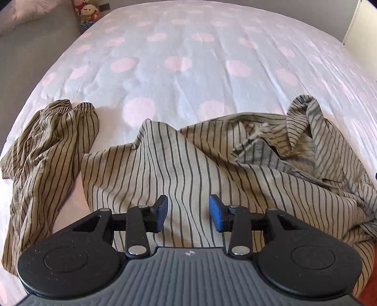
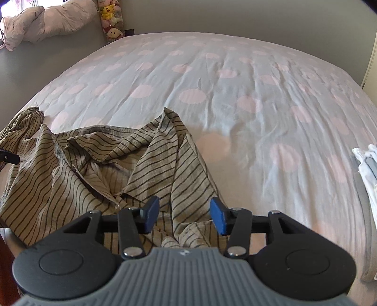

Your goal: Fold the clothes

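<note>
The bed [image 2: 235, 77] lies bare from 10 through 2 o'clock in both views, open sheet with nothing on it. The crumpled shirt [image 1: 188, 164] fills 6 to 9 o'clock in the right wrist view, its raised folds the only obstacle there. White cloth [image 2: 367, 164] sits at the 3 o'clock edge. Toys [image 2: 110, 18] and a duvet [image 2: 47, 21] stand at 11 o'clock, off the bed.

The shirt [image 1: 179, 169] is beige with thin dark stripes. The bed [image 1: 212, 77] wears a pale blue-white sheet dotted with large pink circles. Both grippers are black with grey ribbed bodies; the left gripper [image 1: 188, 211] and right gripper [image 2: 184, 215] carry blue fingers [image 2: 218, 217]. At the bed's right edge lies a white cloth [image 2: 367, 169]. A yellow plush [image 2: 107, 11] sits beyond the far left corner.
</note>
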Demonstrator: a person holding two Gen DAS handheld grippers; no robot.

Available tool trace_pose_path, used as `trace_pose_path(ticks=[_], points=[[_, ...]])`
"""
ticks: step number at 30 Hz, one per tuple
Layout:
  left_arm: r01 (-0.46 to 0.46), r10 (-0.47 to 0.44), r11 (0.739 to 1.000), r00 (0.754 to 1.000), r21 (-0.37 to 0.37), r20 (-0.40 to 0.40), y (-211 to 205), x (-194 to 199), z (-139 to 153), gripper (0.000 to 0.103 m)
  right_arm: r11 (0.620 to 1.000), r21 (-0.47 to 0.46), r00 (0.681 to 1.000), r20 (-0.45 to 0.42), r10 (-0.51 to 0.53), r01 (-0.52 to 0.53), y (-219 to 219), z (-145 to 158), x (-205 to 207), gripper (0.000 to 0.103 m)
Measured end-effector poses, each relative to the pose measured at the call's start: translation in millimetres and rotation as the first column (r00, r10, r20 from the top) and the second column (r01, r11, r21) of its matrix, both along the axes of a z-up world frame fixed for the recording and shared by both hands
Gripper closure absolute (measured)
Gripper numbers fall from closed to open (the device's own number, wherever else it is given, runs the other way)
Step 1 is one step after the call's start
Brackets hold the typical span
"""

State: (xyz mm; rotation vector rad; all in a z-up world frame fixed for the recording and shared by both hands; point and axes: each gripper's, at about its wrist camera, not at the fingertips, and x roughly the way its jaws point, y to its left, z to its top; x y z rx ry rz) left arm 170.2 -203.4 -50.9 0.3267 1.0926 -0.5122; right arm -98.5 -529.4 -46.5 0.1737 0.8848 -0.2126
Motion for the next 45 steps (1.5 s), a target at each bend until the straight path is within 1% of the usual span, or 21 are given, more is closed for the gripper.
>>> trace_pose_path(ticks=[4, 7, 10, 14, 16, 18, 20, 23, 27, 31, 34, 35, 39, 41, 44, 45], points=[[0.020, -0.020, 1.000, 1.000, -0.009, 0.002, -13.1, 13.4, -5.8, 0.064, 1.000, 0.029, 1.000, -0.011, 0.010, -0.010, 1.2, -13.4, 17.5, 0.052], [0.046, -0.046, 0.999, 0.999, -0.003, 0.018, -27.0, 24.0, -11.4, 0.063, 0.999, 0.051, 1.000, -0.013, 0.020, -0.020, 0.9, -23.2, 30.6, 0.052], [0.093, -0.094, 0.995, 0.995, 0.024, 0.046, -41.7, 36.4, -19.8, 0.063, 0.999, 0.041, 0.999, -0.013, 0.032, -0.031, -1.4, -31.6, 41.3, 0.052], [0.160, -0.166, 0.984, 0.983, 0.081, 0.077, -62.5, 51.7, -34.5, 0.063, 0.999, 0.015, 0.999, -0.020, 0.038, -0.038, -14.8, -37.1, 48.6, 0.053], [0.187, -0.196, 0.977, 0.977, 0.103, 0.081, -70.5, 60.1, -42.6, 0.063, 0.999, -0.003, 0.999, -0.027, 0.044, -0.044, -24.1, -38.4, 50.4, 0.055], [0.204, -0.215, 0.971, 0.974, 0.124, 0.078, -75.7, 70.2, -51.0, 0.063, 0.999, -0.013, 0.998, -0.035, 0.052, -0.053, -33.2, -39.3, 50.4, 0.060], [0.218, -0.229, 0.966, 0.970, 0.139, 0.075, -78.7, 79.4, -59.4, 0.063, 0.998, -0.011, 0.997, -0.036, 0.063, -0.064, -39.8, -40.2, 49.5, 0.060], [0.251, -0.264, 0.956, 0.962, 0.154, 0.071, -81.6, 88.0, -70.6, 0.063, 0.997, 0.001, 0.996, -0.033, 0.081, -0.081, -48.2, -41.5, 47.4, 0.061], [0.304, -0.315, 0.942, 0.947, 0.141, 0.067, -84.3, 91.3, -81.2, 0.063, 0.994, 0.015, 0.994, -0.024, 0.111, -0.110, -56.1, -43.5, 49.8, 0.065], [0.366, -0.379, 0.922, 0.921, 0.129, 0.092, -87.8, 87.6, -85.9, 0.063, 0.989, 0.042, 0.990, -0.004, 0.140, -0.140, -56.7, -48.2, 67.5, 0.065], [0.418, -0.431, 0.900, 0.896, 0.122, 0.110, -92.3, 81.9, -87.0, 0.063, 0.985, 0.046, 0.986, 0.005, 0.168, -0.168, -54.6, -51.8, 85.4, 0.065], [0.438, -0.451, 0.890, 0.885, 0.124, 0.117, -94.3, 79.4, -87.3, 0.063, 0.982, 0.036, 0.983, 0.006, 0.183, -0.183, -52.7, -51.8, 91.2, 0.065], [0.521, -0.542, 0.839, 0.826, 0.158, 0.153, -105.5, 67.8, -89.4, 0.063, 0.969, -0.020, 0.969, 0.001, 0.246, -0.246, -45.4, -51.3, 112.7, 0.065], [0.546, -0.569, 0.821, 0.807, 0.165, 0.159, -110.6, 64.5, -91.2, 0.063, 0.960, -0.049, 0.961, -0.006, 0.275, -0.275, -43.1, -51.2, 121.1, 0.067], [0.568, -0.585, 0.811, 0.797, 0.141, 0.149, -116.1, 64.3, -94.1, 0.063, 0.952, -0.064, 0.954, -0.018, 0.298, -0.298, -43.4, -53.4, 130.1, 0.071], [0.571, -0.586, 0.810, 0.798, 0.134, 0.141, -117.4, 64.8, -95.7, 0.064, 0.951, -0.067, 0.953, -0.025, 0.301, -0.302, -43.9, -54.6, 132.5, 0.075]])
